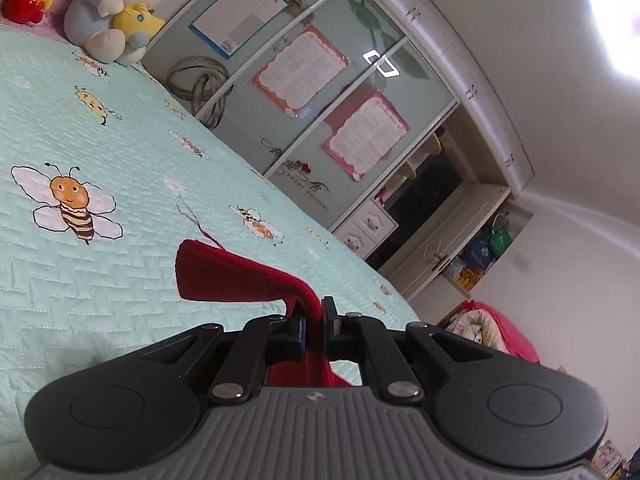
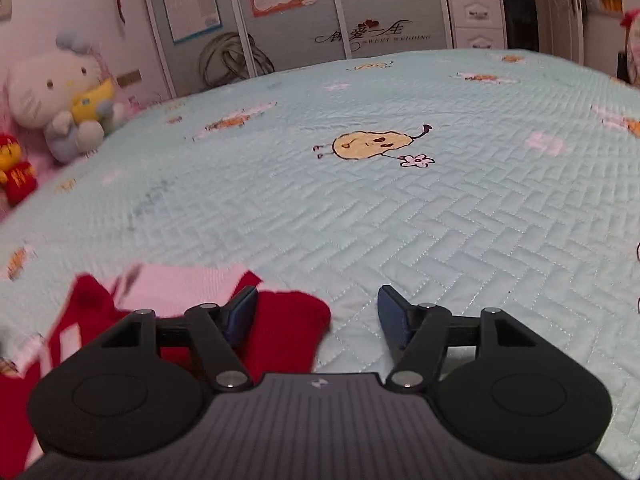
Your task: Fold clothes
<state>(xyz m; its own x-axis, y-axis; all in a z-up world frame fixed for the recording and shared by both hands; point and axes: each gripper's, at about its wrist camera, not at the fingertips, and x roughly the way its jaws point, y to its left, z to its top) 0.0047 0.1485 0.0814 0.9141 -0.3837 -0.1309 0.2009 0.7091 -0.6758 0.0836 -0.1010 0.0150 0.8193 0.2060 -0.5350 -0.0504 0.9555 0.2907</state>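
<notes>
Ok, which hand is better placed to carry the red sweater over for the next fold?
Left, I'd say. Its tongs are already clamped on a fold of the red sweater, lifted off the bed. The right tongs stand open, gripping nothing.

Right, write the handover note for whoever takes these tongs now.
Left tongs: shut on a fold of the red knitted garment, lifted off the pale green quilted bedspread.
Right tongs: open, holding nothing; the garment's red sleeve end lies between the fingers, with the pink panel beside it.
Done: cannot tell.
Left: probably lay the lifted fold down and finish folding.
</notes>
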